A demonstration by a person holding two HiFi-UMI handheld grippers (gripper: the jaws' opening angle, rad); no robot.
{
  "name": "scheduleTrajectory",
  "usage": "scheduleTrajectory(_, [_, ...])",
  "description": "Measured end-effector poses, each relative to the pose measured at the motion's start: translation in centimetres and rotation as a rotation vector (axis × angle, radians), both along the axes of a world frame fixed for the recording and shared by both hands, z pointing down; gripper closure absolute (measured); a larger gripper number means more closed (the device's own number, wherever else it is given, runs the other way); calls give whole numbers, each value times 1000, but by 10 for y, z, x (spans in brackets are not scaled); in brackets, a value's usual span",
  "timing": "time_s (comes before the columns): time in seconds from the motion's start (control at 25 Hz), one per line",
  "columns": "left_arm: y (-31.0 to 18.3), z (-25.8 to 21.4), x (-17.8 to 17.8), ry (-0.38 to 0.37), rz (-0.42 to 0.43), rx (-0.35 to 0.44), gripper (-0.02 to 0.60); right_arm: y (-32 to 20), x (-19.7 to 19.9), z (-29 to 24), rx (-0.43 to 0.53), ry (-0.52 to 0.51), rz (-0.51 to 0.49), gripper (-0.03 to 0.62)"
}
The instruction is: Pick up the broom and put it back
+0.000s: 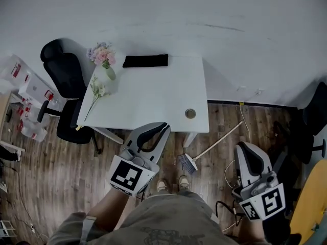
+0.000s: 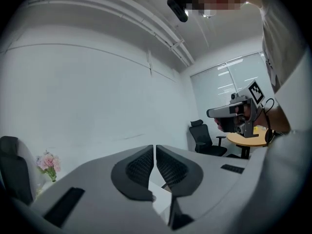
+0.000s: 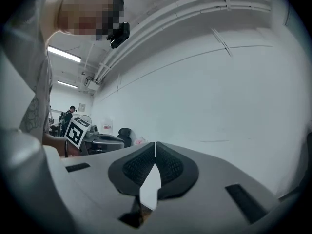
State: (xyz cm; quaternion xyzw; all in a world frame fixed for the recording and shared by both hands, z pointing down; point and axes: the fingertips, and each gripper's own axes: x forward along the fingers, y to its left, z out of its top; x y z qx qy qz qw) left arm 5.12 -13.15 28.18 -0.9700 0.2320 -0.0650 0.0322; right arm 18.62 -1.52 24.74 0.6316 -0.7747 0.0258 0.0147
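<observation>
The broom (image 1: 212,146) lies on the wooden floor right of the white table's front leg. Its bristle head (image 1: 188,163) is near my feet and its pale handle slants up toward the wall. My left gripper (image 1: 159,130) is held up over the table's front edge, left of the broom head, jaws shut with nothing between them (image 2: 155,148). My right gripper (image 1: 244,149) hangs to the right of the handle, also shut and empty (image 3: 155,145). Neither gripper touches the broom. Both gripper views look level at the white wall, and the broom is not in them.
The white table (image 1: 168,103) carries a vase of pink flowers (image 1: 103,56), a black flat object (image 1: 145,60) and a small round cap (image 1: 190,113). A black office chair (image 1: 64,83) stands at its left. Cables (image 1: 230,172) lie on the floor. A yellow round table (image 1: 312,203) and another chair (image 1: 312,119) are at right.
</observation>
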Motion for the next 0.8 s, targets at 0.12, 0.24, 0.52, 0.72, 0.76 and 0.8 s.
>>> scheduleTrajectory(0.12, [8,0,-5,-5,6,13,555,4,-8,1,-1,7,-15,560])
scheduleTrajectory(0.24, [14,4,-9,-15,15,18,557,6,-16,7,-17,7,-24,560])
scheduleTrajectory(0.52, [17,10,-18,-25,7,5,560,7,-24,19,-41,6,-30,560])
scheduleTrajectory(0.72, [15,16,-19,-38,8,-4,560,5,-23,22,-50,2,-18,560])
scheduleTrajectory(0.76, [15,17,-20,-41,9,-5,560,5,-23,22,-52,0,-16,560])
scheduleTrajectory(0.8, [14,17,-20,-40,8,-8,560,5,-23,23,-56,-1,-13,560])
